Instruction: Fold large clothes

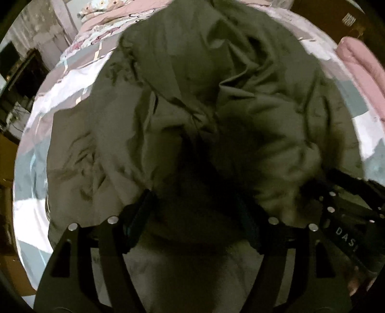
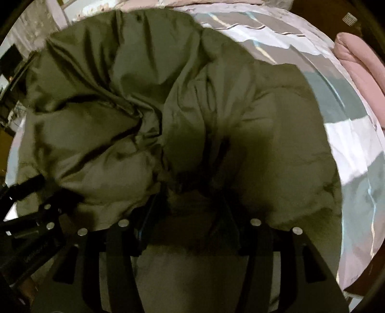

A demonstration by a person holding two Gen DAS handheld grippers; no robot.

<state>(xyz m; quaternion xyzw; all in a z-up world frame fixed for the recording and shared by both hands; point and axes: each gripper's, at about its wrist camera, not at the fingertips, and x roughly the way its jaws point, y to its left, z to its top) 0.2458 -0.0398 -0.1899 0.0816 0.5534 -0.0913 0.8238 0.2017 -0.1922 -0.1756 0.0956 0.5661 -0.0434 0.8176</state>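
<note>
A large olive-green padded jacket (image 1: 192, 96) lies crumpled on a bed and fills both views; it also shows in the right wrist view (image 2: 144, 108). My left gripper (image 1: 195, 207) has its fingers spread wide, pressed into the near edge of the jacket, with fabric bulging between them. My right gripper (image 2: 190, 209) stands the same way on the jacket's near edge, fingers wide apart and partly sunk in the padding. The two grippers are side by side: the right one shows at the left wrist view's right edge (image 1: 341, 211), the left one at the right wrist view's left edge (image 2: 36, 221).
The bed has a patterned sheet (image 1: 79, 79) in white, grey and pink. A pink folded quilt (image 2: 358, 69) lies at the far right. Floral pillows (image 1: 103, 12) sit at the head. Dark furniture (image 1: 21, 72) stands left of the bed.
</note>
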